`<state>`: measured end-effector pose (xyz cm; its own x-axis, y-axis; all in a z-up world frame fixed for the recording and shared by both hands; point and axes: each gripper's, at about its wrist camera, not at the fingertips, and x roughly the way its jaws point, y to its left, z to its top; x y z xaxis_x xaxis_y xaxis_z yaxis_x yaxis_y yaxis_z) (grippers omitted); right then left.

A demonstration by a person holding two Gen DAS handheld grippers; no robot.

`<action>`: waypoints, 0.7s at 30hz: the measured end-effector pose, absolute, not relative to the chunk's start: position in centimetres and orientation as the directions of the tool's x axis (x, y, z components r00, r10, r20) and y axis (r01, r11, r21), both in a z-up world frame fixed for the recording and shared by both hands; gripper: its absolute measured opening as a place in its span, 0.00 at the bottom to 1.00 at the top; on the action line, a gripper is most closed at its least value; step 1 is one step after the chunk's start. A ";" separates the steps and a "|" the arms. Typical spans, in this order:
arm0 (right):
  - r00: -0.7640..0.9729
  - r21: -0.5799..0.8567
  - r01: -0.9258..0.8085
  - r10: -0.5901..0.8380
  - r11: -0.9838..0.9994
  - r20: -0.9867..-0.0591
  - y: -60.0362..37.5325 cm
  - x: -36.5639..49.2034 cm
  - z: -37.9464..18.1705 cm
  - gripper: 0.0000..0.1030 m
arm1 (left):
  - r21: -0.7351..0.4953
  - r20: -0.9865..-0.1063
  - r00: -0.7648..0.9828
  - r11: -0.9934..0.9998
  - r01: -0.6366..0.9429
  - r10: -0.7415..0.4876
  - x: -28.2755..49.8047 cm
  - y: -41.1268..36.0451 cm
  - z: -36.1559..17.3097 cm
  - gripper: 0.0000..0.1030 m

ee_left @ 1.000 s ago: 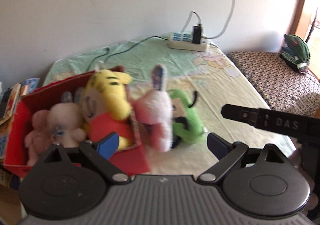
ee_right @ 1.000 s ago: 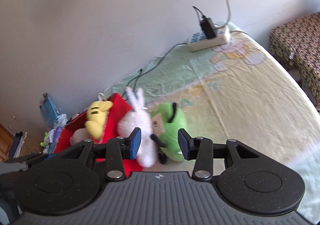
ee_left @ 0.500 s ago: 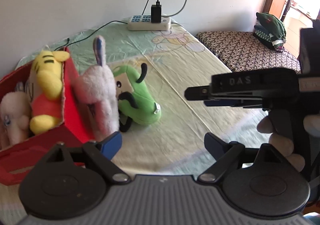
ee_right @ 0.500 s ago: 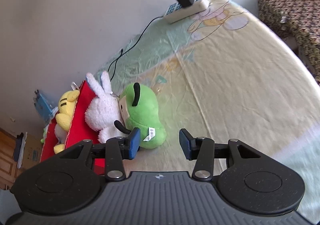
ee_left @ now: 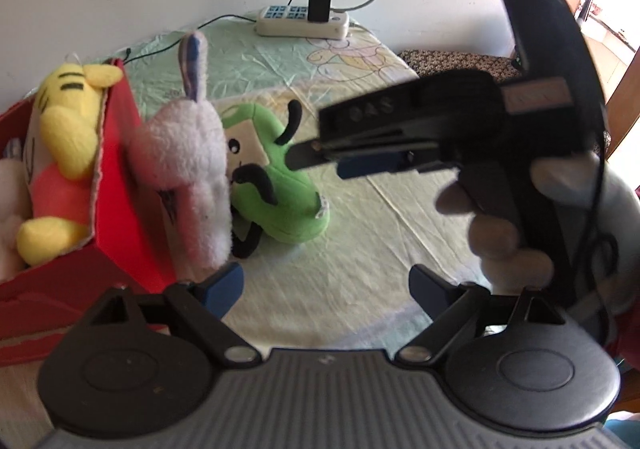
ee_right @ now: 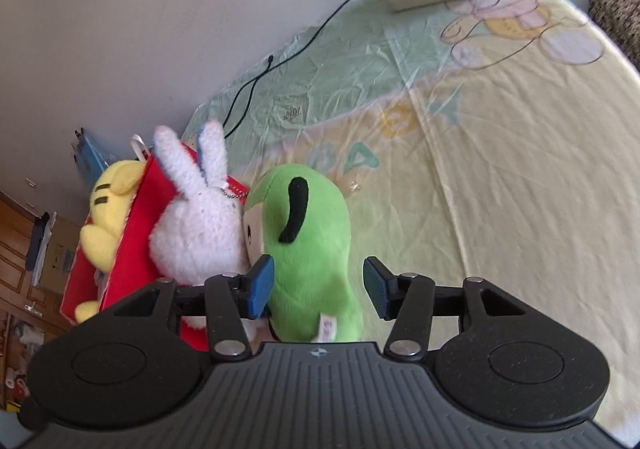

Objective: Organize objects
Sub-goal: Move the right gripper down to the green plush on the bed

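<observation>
Right gripper (ee_right: 319,289), jaws just widening, straddles the green plush (ee_right: 312,245) without pressing it. Left gripper (ee_left: 326,285) gapes, holding nothing. Green plush lies on the bedsheet (ee_right: 500,169), white rabbit (ee_right: 196,225) touching at its nine o'clock, against the red box (ee_left: 120,177).

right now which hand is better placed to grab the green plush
Right, I'd say. The right gripper already has its open fingers either side of the green plush with the fingers just opening. The left gripper is open over bare sheet, short of it.
</observation>
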<state>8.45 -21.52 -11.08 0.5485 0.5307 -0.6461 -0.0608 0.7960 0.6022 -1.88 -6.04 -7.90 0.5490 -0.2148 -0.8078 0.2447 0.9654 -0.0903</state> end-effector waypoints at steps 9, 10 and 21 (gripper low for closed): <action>0.492 0.728 -0.021 0.641 0.686 -0.590 -21.5 10.1 -12.7 0.46 | -0.114 -0.818 0.529 0.964 0.239 -0.228 -0.7 -5.7 -8.3 0.88; 0.488 0.735 -0.018 0.647 0.678 -0.586 -21.7 10.0 -12.8 0.44 | -0.115 -0.818 0.528 0.965 0.237 -0.227 -0.6 -5.6 -8.3 0.89; 0.478 0.774 0.051 0.665 0.632 -0.574 -24.7 6.1 -13.0 0.41 | -0.157 -0.814 0.510 0.951 0.266 -0.277 0.3 -5.6 -8.4 0.89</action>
<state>6.10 -24.72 -13.00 0.4778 0.6648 -0.5742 0.0511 0.6315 0.7737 0.33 -5.63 -8.37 0.5105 -0.2771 -0.8140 0.2658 0.9511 -0.1571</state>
